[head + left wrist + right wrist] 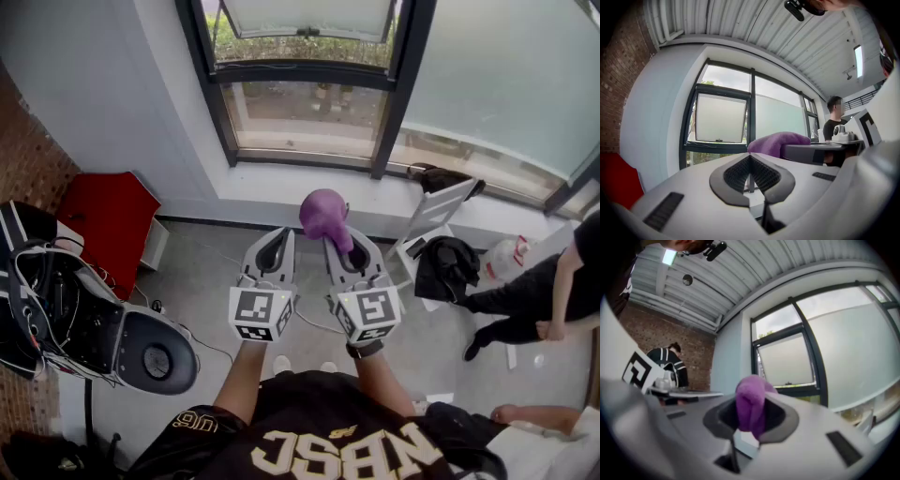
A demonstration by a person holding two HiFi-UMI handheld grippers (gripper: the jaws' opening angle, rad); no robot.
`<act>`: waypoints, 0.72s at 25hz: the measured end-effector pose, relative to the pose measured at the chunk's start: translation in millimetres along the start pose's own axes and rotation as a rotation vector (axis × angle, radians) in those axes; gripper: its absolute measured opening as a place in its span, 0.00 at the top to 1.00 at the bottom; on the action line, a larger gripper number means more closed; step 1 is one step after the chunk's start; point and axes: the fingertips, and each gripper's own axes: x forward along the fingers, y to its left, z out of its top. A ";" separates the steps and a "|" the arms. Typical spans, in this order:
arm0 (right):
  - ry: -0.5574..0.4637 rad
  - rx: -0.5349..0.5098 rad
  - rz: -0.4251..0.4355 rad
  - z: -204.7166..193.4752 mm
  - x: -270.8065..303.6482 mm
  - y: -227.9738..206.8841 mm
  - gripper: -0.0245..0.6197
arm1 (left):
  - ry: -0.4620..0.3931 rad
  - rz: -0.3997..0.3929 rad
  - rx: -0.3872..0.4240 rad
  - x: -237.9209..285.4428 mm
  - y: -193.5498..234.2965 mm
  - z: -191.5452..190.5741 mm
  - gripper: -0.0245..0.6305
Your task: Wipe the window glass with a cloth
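A purple cloth [324,216] is bunched in my right gripper [345,246], whose jaws are shut on it; the same cloth [751,405] fills the jaw gap in the right gripper view. My left gripper [276,246] sits just left of it, jaws shut with nothing between them [751,173]. The purple cloth [779,142] shows at the right in the left gripper view. Both grippers are held side by side, well short of the dark-framed window [305,117]. Its frosted tilt pane [719,118] stands ahead in the left gripper view, and the window [787,364] appears behind the cloth in the right gripper view.
A red panel [106,217] leans at the left wall. A black chair with cables [89,328] stands at my left. A white chair with a dark jacket [441,244] is at the right, beside a seated person [553,291]. The white sill [309,183] runs below the glass.
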 end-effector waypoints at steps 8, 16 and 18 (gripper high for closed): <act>-0.022 0.050 0.018 -1.4 -43.0 -38.0 0.83 | 0.022 0.048 0.029 -4.4 -50.8 -5.8 0.95; 0.048 -0.056 -0.024 -12.4 -52.8 -57.9 0.83 | 0.087 0.067 0.069 -21.8 -78.1 -29.2 0.95; 0.050 -0.048 -0.041 -12.1 -46.7 -62.6 0.83 | 0.084 0.069 0.047 -11.5 -67.9 -31.1 0.94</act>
